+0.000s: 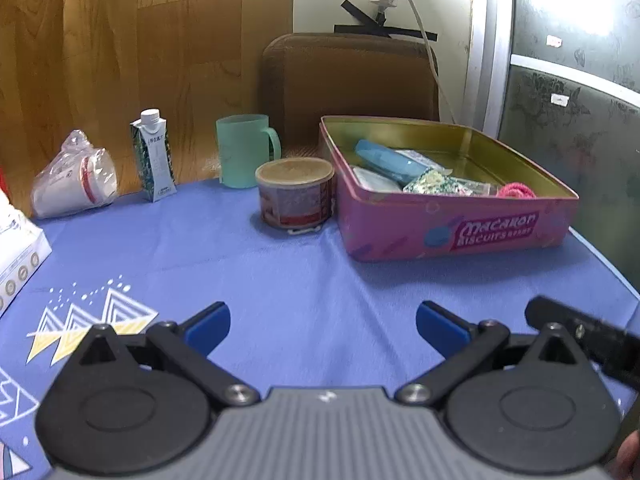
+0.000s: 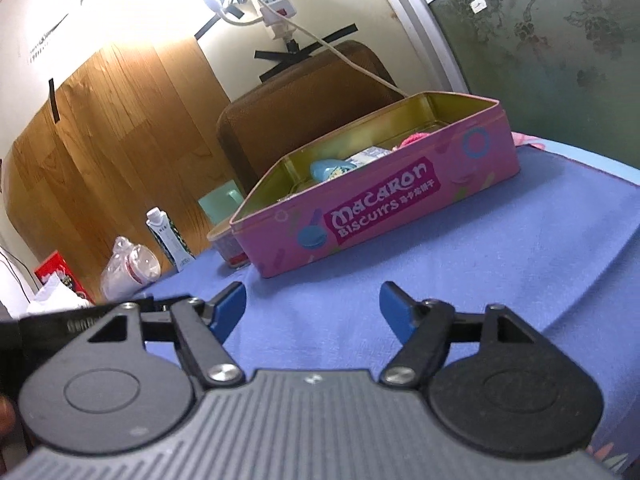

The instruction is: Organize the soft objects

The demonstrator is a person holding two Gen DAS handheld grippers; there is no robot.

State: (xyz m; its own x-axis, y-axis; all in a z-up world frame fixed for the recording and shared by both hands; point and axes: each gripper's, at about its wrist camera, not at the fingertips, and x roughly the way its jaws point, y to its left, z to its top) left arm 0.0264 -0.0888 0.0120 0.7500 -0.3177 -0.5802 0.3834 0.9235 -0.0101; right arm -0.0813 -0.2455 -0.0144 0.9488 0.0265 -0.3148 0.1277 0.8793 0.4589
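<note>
A pink biscuit tin (image 1: 452,224) (image 2: 372,216) stands open on the blue tablecloth (image 1: 280,280). Inside it lie a light blue soft pouch (image 1: 388,158) (image 2: 326,169), a patterned packet (image 1: 440,184) and a pink knitted piece (image 1: 516,191) (image 2: 414,139). My left gripper (image 1: 323,326) is open over bare cloth in front of the tin, nothing between its blue fingers. My right gripper (image 2: 313,306) is also open and empty, tilted, short of the tin's front wall. In the left wrist view part of the right gripper's black body shows at the right edge.
Left of the tin stand a round can (image 1: 295,194), a green mug (image 1: 245,151), a small drink carton (image 1: 153,155) and bagged paper cups (image 1: 74,176). A white box (image 1: 18,256) lies at the left edge. A brown chair back (image 1: 352,76) stands behind the table.
</note>
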